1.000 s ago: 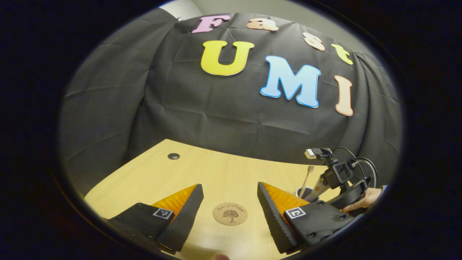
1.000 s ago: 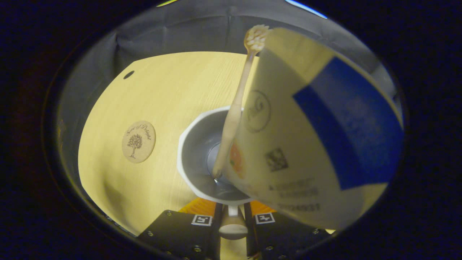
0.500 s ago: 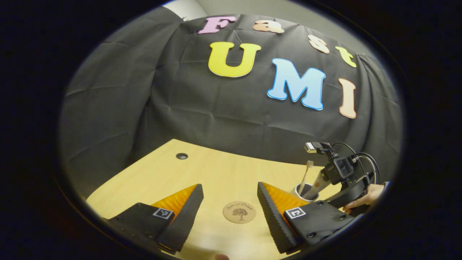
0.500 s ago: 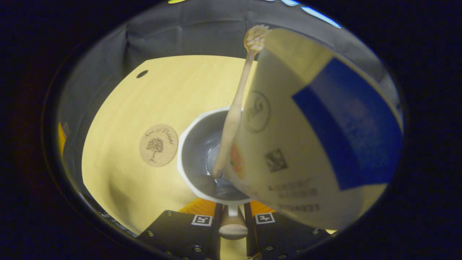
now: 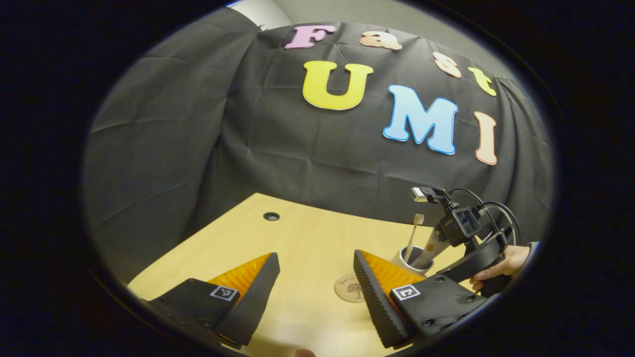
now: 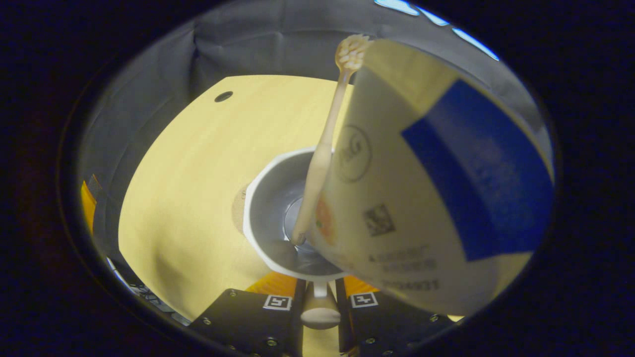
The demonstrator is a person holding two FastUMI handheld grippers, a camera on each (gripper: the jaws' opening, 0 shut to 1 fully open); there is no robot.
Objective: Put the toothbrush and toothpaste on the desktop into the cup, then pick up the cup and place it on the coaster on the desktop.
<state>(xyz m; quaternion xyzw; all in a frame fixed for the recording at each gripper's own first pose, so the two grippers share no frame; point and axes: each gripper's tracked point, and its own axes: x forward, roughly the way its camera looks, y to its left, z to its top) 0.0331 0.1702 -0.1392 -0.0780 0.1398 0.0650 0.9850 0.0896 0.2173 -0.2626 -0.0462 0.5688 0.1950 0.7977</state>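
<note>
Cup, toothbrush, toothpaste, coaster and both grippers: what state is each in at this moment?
cup: held by its handle, carrying both items, partly covering the coaster.
toothbrush: standing in the cup, bristles up, leaning.
toothpaste: standing in the cup, leaning toward the camera.
coaster: flat on the desktop, partly hidden.
right gripper: shut on the cup handle.
left gripper: open, holding nothing.

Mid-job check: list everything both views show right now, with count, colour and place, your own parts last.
Cup: one, white, gripped by its handle, beside the coaster.
Toothbrush: one, beige, standing in the cup.
Toothpaste: one, cream and blue, leaning in the cup.
Coaster: one, brown, on the desk, partly hidden by the cup.
Desk: one, light wood, with one dark hole.
Left tongs: open, empty.
Right tongs: shut on the cup's handle.
Hand: one, holding the right tongs.
</note>
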